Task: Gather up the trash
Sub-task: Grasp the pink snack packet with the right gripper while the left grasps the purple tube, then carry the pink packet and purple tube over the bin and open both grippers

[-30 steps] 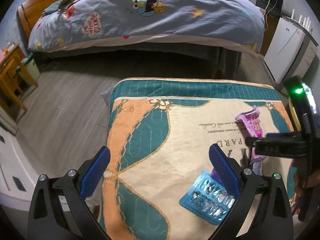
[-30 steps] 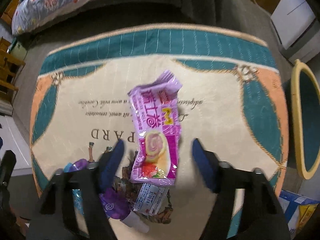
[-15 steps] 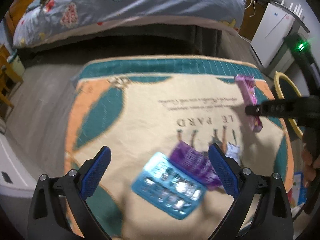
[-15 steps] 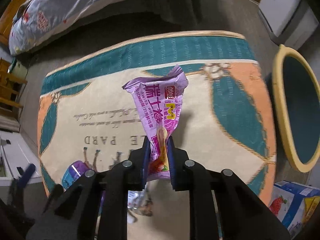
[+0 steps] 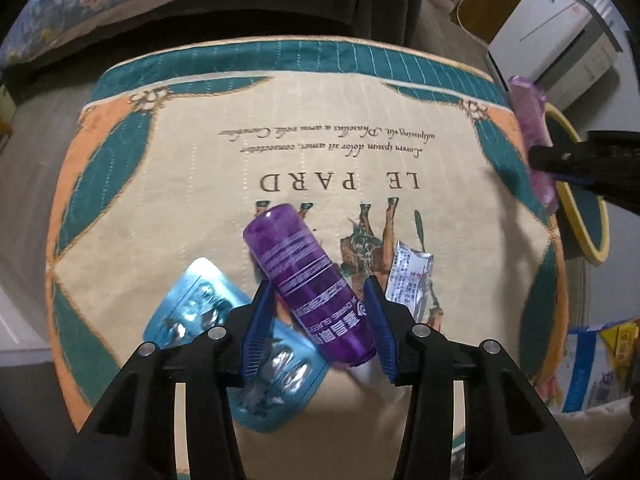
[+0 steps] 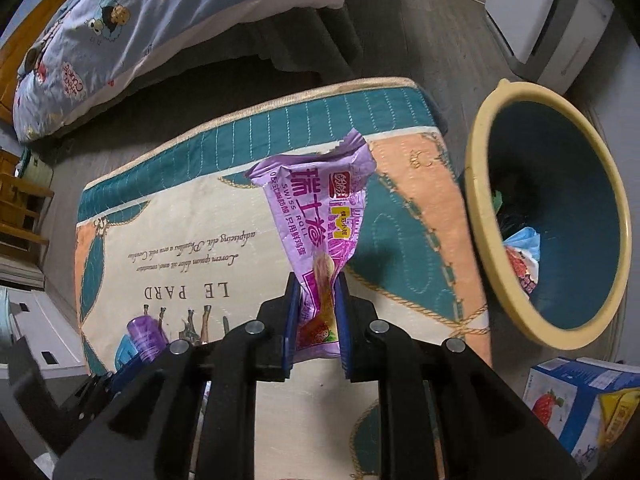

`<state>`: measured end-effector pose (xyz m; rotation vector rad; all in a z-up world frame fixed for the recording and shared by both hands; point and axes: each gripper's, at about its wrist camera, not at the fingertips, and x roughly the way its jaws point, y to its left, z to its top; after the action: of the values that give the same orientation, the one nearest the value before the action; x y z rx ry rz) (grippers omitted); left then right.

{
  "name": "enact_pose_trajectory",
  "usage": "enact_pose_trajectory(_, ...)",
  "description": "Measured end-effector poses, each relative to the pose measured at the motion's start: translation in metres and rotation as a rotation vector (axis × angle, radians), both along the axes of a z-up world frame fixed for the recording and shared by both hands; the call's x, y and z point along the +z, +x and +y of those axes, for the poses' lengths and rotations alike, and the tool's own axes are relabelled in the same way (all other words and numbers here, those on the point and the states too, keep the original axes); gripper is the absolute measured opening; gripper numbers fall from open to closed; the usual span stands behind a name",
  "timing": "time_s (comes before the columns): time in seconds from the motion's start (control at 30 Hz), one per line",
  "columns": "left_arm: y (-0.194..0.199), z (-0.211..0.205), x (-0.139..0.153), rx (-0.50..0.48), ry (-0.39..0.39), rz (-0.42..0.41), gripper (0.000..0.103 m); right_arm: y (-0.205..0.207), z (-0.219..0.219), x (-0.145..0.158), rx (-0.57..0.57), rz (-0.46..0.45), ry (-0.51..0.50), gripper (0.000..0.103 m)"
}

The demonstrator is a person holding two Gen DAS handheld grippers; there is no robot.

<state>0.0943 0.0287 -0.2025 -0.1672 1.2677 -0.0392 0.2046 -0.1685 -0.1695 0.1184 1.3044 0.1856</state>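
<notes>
A purple bottle (image 5: 296,264) lies on the patterned mat (image 5: 168,208), partly over a blue blister pack (image 5: 192,304). My left gripper (image 5: 320,320) points down at it, its jaws closing with both blue pads against the bottle's sides near the white cap. A white sachet (image 5: 408,280) lies just right of it. My right gripper (image 6: 316,308) is shut on the lower end of a purple Swiss roll wrapper (image 6: 316,208), held in the air over the mat's right part. To its right stands the yellow-rimmed blue bin (image 6: 484,216) with trash in it.
A bed (image 6: 120,20) with a cartoon quilt lies beyond the mat. A white appliance (image 6: 552,20) stands at the back right. A printed carton (image 6: 580,396) sits on the floor below the bin. Wooden furniture (image 6: 24,200) is at the left.
My left gripper came down over the purple bottle and closed its jaws onto it. My right gripper shut on the wrapper, lifted it off the mat and carried it right toward the bin.
</notes>
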Motion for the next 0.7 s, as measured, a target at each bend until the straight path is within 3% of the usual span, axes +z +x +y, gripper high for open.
enact_pose_trajectory(0.2, 0.011, -0.014, 0.001, -0.036, 0.034, -0.018, 0.036, 0.001, -0.020, 0.008, -0.006, -0.022, -0.004, 0.016)
enact_pose_trajectory(0.33, 0.014, -0.025, 0.019, -0.069, 0.074, -0.099, 0.036, 0.001, -0.039, 0.014, -0.035, -0.038, 0.010, 0.016)
enact_pose_trajectory(0.53, 0.016, -0.044, 0.065, -0.119, 0.114, -0.253, 0.033, -0.002, -0.065, 0.023, -0.072, -0.060, 0.025, 0.016)
enact_pose_trajectory(0.7, 0.018, -0.073, 0.120, -0.202, 0.118, -0.390, 0.033, -0.004, -0.088, 0.034, -0.103, -0.098, 0.044, 0.017)
